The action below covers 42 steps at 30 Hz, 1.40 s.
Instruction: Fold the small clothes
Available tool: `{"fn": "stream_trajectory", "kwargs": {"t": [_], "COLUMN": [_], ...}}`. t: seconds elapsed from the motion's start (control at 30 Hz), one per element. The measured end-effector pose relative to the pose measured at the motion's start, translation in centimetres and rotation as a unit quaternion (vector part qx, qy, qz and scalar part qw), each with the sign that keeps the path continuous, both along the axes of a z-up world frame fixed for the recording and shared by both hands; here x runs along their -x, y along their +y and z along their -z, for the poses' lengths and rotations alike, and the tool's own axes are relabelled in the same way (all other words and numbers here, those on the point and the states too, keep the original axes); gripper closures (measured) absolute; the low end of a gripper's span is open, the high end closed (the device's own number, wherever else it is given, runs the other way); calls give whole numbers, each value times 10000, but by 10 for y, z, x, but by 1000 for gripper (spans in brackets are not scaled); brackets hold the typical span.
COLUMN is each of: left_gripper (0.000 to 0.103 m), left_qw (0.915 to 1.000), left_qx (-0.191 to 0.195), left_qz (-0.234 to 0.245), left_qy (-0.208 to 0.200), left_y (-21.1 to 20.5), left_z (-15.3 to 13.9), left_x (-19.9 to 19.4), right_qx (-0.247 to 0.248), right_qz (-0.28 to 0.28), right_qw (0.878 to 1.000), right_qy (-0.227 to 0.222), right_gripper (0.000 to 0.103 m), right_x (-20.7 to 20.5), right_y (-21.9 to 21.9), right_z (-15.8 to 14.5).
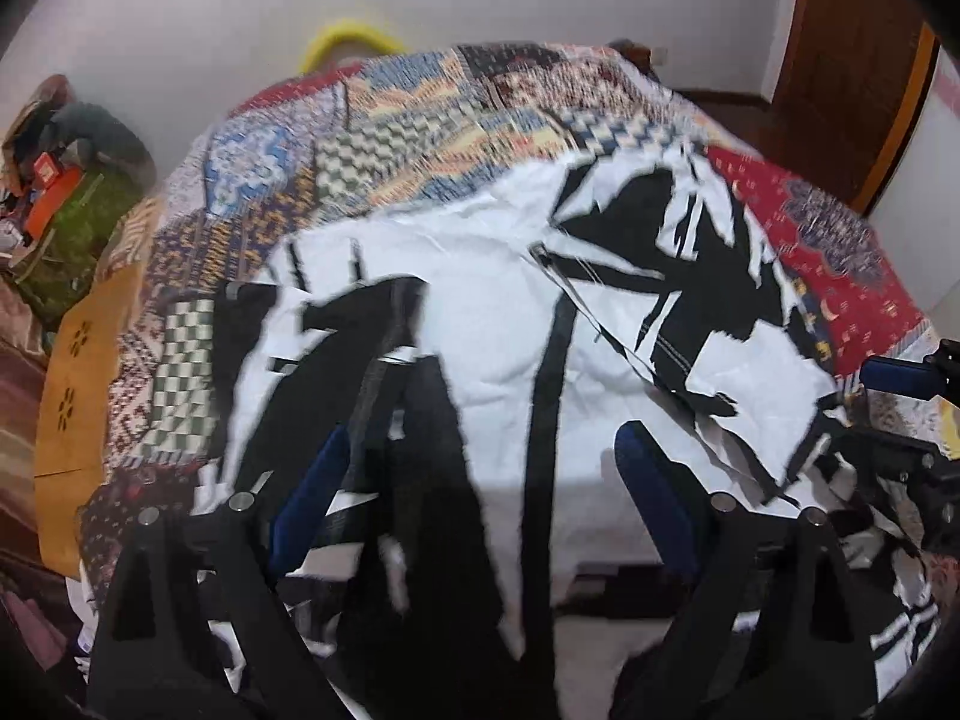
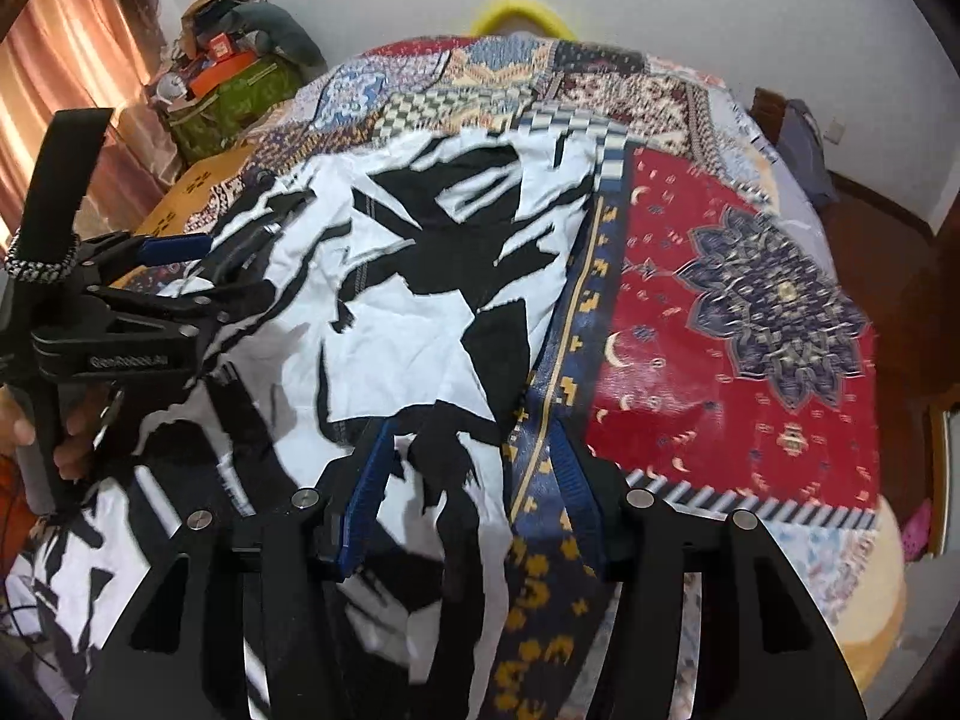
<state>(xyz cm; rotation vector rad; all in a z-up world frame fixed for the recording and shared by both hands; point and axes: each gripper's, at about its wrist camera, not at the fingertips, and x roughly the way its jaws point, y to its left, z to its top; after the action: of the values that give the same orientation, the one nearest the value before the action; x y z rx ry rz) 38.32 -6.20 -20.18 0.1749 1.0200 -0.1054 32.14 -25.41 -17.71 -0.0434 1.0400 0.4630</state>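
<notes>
**Printed garment spread under two parted claws**

A crumpled black-and-white cotton garment (image 1: 480, 312) lies on the patchwork quilt (image 2: 750, 300). The left gripper (image 1: 480, 480) hangs wide open above it, gripping nothing. The right gripper (image 2: 474, 480) stands half-parted, straddling its edge, pads apparently not pressing.

We read one marking only, pale lettering "GenRobot.AI" along the black side bar of the left hand-held gripper (image 2: 180, 249) in the right wrist view, its last letters soft, we find no other legible text, labels or numbers.
</notes>
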Motion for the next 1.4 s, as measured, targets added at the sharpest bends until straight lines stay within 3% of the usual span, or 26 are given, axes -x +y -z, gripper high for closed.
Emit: {"fn": "stream_trajectory", "kwargs": {"t": [0.23, 0.33, 0.4, 0.57, 0.87, 0.97, 1.0, 1.07, 1.1, 1.13, 1.2, 1.4], "left_gripper": [11, 7, 7, 7, 8, 23, 29, 51, 73, 89, 96, 97], "left_qw": [9986, 9975, 9970, 9947, 9866, 9850, 9846, 9823, 9819, 9819, 9830, 9854], "left_qx": [132, 143, 88, 146, 158, 184, 319, 515, 617, 646, 555, 445], "left_qz": [-224, -460, -609, -1016, -1357, -1364, -1416, -1513, -1481, -1466, -1431, -1418], "left_qy": [-461, -519, -465, -45, 892, 1041, 974, 974, 1004, 1016, 1007, 832], "left_y": [49, 85, 106, 158, 201, 204, 206, 207, 206, 203, 196, 185], "left_z": [-51, -64, -65, -46, 31, 47, 48, 49, 49, 49, 47, 39], "left_x": [39, 60, 70, 97, 139, 144, 145, 144, 142, 139, 132, 99], "right_qx": [-118, -153, -88, -198, -256, -315, -327, -340, -333, -326, -355, -209], "right_qz": [82, 136, 165, 287, 382, 413, 390, 368, 351, 337, 314, 413], "right_qw": [9994, 9991, 9990, 9994, 9961, 9963, 9965, 9968, 9971, 9973, 9976, 9988], "right_qy": [-312, -379, -406, -29, 753, 690, 661, 630, 591, 567, 507, 184], "right_gripper": [53, 44, 43, 43, 44, 54, 64, 77, 88, 93, 95, 97], "right_x": [28, 42, 49, 63, 71, 71, 71, 70, 69, 68, 63, 45], "right_y": [-6, -11, -13, -18, -12, -12, -12, -12, -12, -12, -13, -13], "right_z": [-36, -46, -48, -29, 28, 30, 29, 28, 27, 27, 24, 16]}}
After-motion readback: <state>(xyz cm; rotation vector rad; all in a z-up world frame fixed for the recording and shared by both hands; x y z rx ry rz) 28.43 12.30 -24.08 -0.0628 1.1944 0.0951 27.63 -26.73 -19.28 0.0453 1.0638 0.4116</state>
